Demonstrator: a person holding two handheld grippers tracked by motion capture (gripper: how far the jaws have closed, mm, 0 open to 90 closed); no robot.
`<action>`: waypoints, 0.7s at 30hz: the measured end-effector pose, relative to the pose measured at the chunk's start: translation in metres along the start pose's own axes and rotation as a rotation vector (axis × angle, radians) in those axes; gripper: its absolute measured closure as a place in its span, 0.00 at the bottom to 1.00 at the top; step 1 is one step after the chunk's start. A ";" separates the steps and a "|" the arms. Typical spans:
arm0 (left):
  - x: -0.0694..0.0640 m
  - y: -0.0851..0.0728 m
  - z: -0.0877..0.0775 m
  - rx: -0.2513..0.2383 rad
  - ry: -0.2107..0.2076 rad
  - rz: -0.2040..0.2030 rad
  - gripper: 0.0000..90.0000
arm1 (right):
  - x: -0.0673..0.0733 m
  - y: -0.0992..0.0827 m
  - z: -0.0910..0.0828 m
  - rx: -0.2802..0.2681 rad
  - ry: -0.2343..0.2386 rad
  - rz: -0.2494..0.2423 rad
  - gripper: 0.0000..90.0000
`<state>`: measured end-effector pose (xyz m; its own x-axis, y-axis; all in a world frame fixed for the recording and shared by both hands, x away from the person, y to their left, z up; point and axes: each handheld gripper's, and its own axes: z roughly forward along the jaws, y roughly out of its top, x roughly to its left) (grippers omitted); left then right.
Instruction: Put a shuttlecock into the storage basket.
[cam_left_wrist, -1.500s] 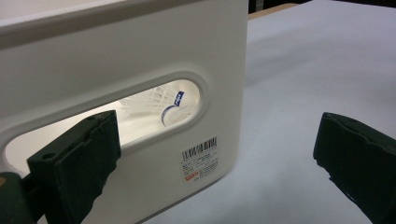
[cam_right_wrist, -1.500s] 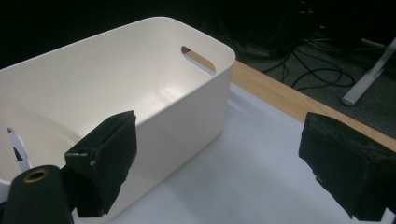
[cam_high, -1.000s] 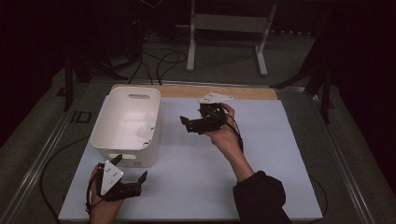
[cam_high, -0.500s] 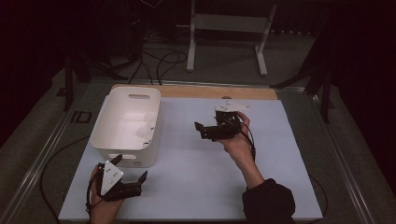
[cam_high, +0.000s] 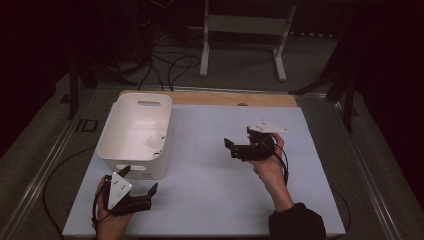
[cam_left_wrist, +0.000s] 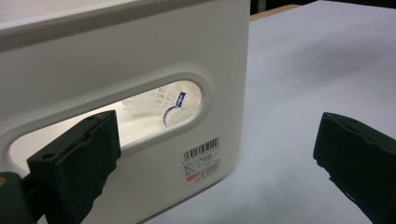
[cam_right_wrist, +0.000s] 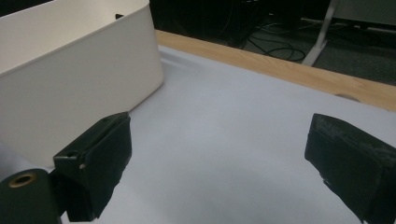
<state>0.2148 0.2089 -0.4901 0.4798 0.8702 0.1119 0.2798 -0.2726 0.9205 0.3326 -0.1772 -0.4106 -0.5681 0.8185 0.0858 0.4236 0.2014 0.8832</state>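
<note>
A white plastic bin (cam_high: 134, 131) stands at the left of the pale table sheet. White feathered shuttlecocks (cam_high: 156, 139) lie inside it; one with a blue band (cam_left_wrist: 173, 108) shows through the bin's handle slot. My left gripper (cam_high: 140, 181) rests near the front left edge, just in front of the bin wall (cam_left_wrist: 140, 56), jaws wide apart and empty. Over the right middle of the sheet my right gripper (cam_high: 229, 148) is held in a hand, pointing left toward the bin (cam_right_wrist: 70, 70), open and empty.
A wooden strip (cam_high: 230, 98) runs along the table's far edge. Behind it on the floor stand a white metal frame (cam_high: 245, 30) and loose cables (cam_high: 170, 65). The pale sheet (cam_high: 210, 180) stretches between the two grippers.
The right gripper has drawn back from near the bin toward the right and the front, still open. The left gripper has stayed put.
</note>
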 end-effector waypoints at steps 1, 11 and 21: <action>0.000 0.000 0.000 0.000 0.000 0.000 0.01 | -0.001 -0.003 -0.003 -0.001 -0.004 0.002 0.08; 0.000 0.000 -0.001 -0.003 0.004 -0.005 0.01 | -0.004 -0.018 -0.032 -0.042 -0.045 -0.005 0.08; 0.002 0.000 -0.002 -0.005 0.000 -0.013 0.01 | -0.006 -0.033 -0.059 -0.046 -0.106 -0.037 0.08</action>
<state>0.2140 0.2113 -0.4891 0.4762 0.8736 0.1000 0.2818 -0.2593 0.9238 0.2802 -0.2205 -0.4128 -0.5040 0.8637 0.0061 0.3694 0.2092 0.9054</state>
